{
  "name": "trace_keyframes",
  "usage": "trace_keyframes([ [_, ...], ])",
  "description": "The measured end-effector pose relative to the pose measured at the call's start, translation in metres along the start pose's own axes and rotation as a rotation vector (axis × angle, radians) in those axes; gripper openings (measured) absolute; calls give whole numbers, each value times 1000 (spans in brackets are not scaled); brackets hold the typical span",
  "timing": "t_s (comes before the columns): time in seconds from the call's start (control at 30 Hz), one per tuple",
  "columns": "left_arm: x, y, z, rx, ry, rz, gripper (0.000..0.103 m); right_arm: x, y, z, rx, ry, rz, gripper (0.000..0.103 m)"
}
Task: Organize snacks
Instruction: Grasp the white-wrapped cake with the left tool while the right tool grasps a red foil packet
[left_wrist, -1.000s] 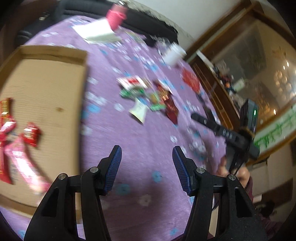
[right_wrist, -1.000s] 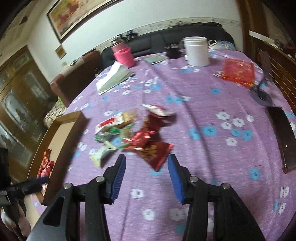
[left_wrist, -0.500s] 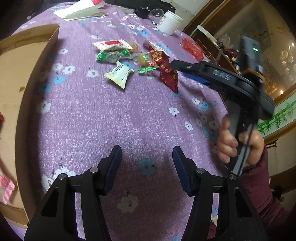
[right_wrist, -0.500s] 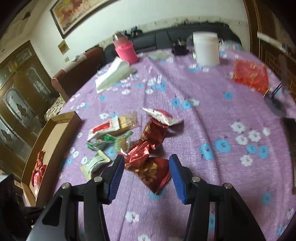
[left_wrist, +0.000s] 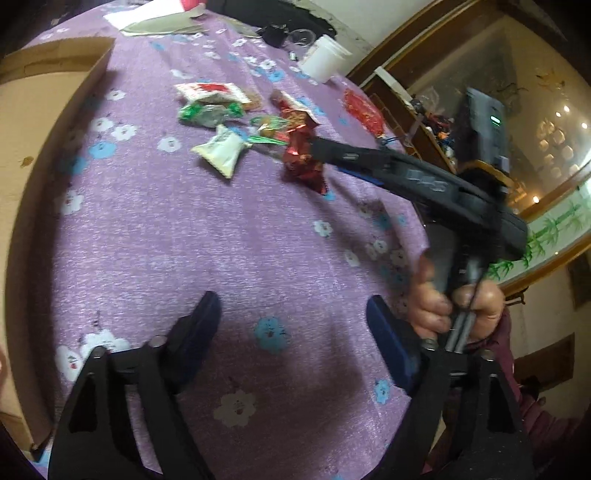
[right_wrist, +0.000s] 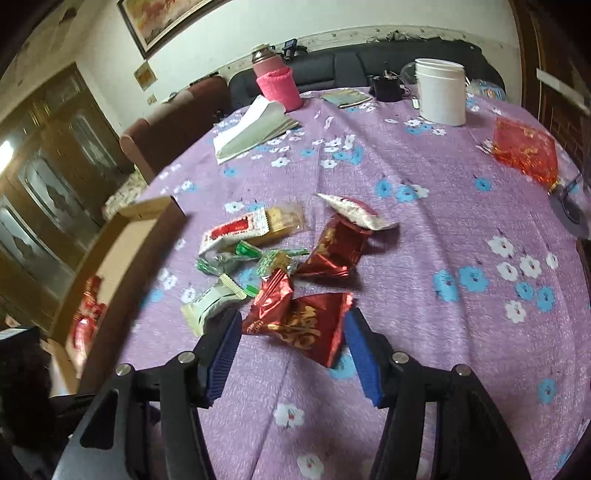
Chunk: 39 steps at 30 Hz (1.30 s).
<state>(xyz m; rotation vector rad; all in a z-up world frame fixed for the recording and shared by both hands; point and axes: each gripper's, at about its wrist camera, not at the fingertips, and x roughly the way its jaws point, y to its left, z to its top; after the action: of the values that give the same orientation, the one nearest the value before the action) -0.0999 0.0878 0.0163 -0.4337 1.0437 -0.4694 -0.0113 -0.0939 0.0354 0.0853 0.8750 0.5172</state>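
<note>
The left tool was opening wide over bare purple bench, nothing between its jaws. The right tool was opening around a red foil packet, pads clear. Beyond lay the snack pile, a cardboard box at its left.

A matt purple floral cloth covers the bench, its weave slightly rough. On it, glossy red foil snack packets crinkle beside a matt white wrapper. Left of the packets, a raw corrugated cardboard box; beyond them, a smooth white plastic jar.
</note>
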Motion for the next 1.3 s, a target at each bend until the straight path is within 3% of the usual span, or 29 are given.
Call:
trace_keyframes([
  [0.07,0,0,-2,-2,-17,-31,93,9,8,0,-40,-3,-25,67],
  [0.2,-2,4,1,-28,-5,-66,95,21,18,-3,-104,-15,-84,67],
  [0.23,-2,5,3,-45,9,-69,94,23,18,-4,-105,-13,-93,57],
  [0.27,-3,6,5,-59,22,-63,94,23,15,-5,-95,-10,-91,55],
  [0.4,-9,-1,22,-10,-24,81,94,16,3,-5,-29,-42,-44,51],
  [0.5,-8,-4,41,21,-48,144,94,13,-4,-5,3,-47,-15,50],
  [0.67,9,-12,71,155,-94,357,94,4,-13,-5,54,-66,39,49],
  [0.73,23,-15,81,215,-99,407,90,3,-18,-4,79,-65,61,49],
  [0.8,39,-12,88,264,-82,455,78,2,-22,-4,103,-65,78,49],
  [0.93,56,-7,93,307,-47,450,62,-1,-22,-3,101,-75,76,49],
  [1.0,64,-5,94,311,-20,455,35,-3,-19,-3,83,-84,66,43],
  [1.07,63,-6,93,315,-31,457,25,-1,-16,-4,69,-81,62,35],
  [1.13,60,-5,93,300,-37,447,24,2,-14,-4,61,-67,65,26],
  [1.2,57,-5,90,293,-43,444,24,3,-14,-5,52,-64,61,26],
  [1.3,49,-7,88,280,-62,427,24,-6,-20,-2,75,-97,130,28],
])
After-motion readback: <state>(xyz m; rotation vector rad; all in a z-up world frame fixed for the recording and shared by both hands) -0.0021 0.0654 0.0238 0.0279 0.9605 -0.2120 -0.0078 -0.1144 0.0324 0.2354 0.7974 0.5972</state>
